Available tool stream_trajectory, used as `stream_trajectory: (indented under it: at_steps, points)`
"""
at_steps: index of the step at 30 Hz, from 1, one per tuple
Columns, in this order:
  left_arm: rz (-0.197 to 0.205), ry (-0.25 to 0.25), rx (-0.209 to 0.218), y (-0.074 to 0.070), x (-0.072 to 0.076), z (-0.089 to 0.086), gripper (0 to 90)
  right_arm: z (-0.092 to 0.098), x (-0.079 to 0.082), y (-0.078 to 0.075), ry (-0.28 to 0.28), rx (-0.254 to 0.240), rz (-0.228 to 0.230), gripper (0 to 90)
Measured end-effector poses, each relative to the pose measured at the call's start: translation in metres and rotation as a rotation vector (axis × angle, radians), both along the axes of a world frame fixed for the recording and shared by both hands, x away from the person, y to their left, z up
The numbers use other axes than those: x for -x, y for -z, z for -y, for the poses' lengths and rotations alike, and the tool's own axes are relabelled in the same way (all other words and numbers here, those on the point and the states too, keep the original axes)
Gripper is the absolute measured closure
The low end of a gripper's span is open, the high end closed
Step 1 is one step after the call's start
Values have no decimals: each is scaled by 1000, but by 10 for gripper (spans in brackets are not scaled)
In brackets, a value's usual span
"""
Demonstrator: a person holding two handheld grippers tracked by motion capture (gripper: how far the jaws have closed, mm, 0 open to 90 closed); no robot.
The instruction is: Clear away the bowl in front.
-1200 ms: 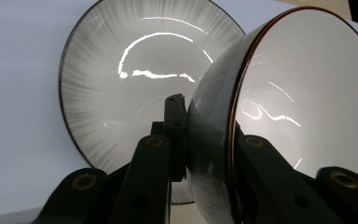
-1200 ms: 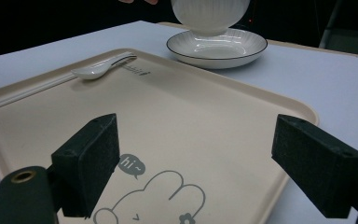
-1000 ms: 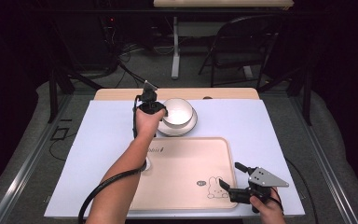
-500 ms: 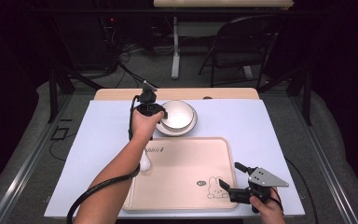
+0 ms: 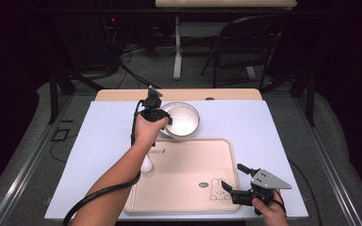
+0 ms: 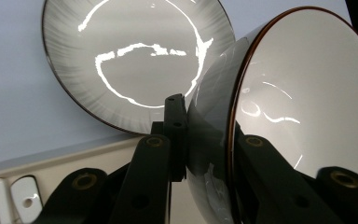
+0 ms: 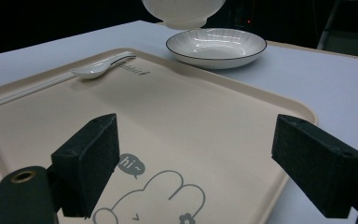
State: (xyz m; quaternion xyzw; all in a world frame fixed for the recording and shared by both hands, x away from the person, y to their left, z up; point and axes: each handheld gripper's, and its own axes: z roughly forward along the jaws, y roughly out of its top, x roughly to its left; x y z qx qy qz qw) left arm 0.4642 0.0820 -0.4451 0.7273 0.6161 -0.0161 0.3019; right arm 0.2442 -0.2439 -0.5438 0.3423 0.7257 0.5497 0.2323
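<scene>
A white bowl [image 6: 303, 107] hangs tilted above the shallow striped plate [image 5: 181, 120], both empty. On the beige tray [image 5: 188, 169] lies a white spoon [image 7: 100, 66]. The left gripper view shows the left claw [image 6: 205, 140] clamped on the bowl's wall. The right claw [image 7: 209, 163] gapes wide, empty, over the tray's near corner.

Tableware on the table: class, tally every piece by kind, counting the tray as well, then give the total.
Bowls: 1, the bowl clamped by its rim in the left gripper
Plates: 1, the plate on the table
Spoons: 1, the spoon lying on the tray
Trays: 1, the tray
Total: 4
</scene>
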Motion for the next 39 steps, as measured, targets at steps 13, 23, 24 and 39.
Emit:
stream_trajectory:
  at_steps: [13,23,24,39]
  points:
    - [-18,85,-10,14,11,27,805,-1,0,0,-5,6,-1,144]
    - [-33,158,-17,27,21,52,805,-2,0,0,-8,8,1,144]
    - [-32,162,-19,28,22,54,805,-2,0,0,-7,8,1,144]
    - [-62,232,-9,47,33,93,805,-3,0,0,-13,7,6,144]
